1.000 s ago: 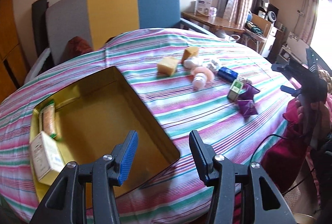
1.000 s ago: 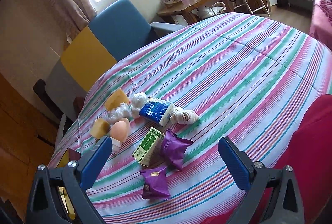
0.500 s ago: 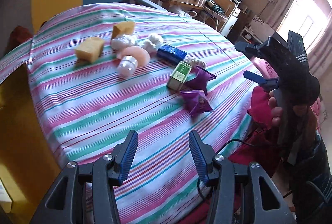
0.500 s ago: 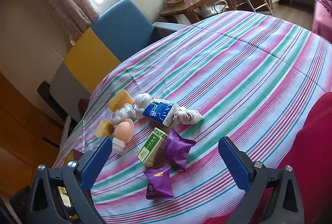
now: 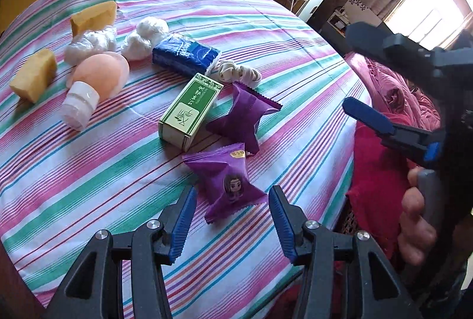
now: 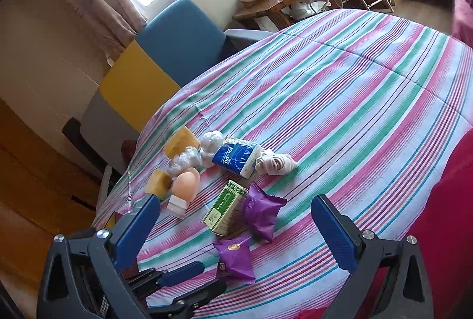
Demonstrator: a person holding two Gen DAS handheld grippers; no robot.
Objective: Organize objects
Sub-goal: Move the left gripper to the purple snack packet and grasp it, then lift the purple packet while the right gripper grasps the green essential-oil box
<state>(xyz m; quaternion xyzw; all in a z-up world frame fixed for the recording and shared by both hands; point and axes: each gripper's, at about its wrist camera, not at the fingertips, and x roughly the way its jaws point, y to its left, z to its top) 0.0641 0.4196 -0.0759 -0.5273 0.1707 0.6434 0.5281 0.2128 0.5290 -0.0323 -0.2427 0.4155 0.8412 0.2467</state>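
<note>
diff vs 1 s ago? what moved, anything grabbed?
Left hand-held gripper swung off the yellow box and came down over the near purple snack packet, jaws open astride it, not gripping. Nothing grabbed or released. Right hand-held gripper stayed put, open; items on the striped cloth unmoved.

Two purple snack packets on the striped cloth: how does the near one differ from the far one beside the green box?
The near purple packet lies face up, showing a cartoon figure and a small yellow label; the far purple packet shows only plain purple. The near one lies apart from the green box, while the far one sits right beside it. The near one lies in front of the open left gripper; the far one does not. Both are crimped purple foil.
</note>
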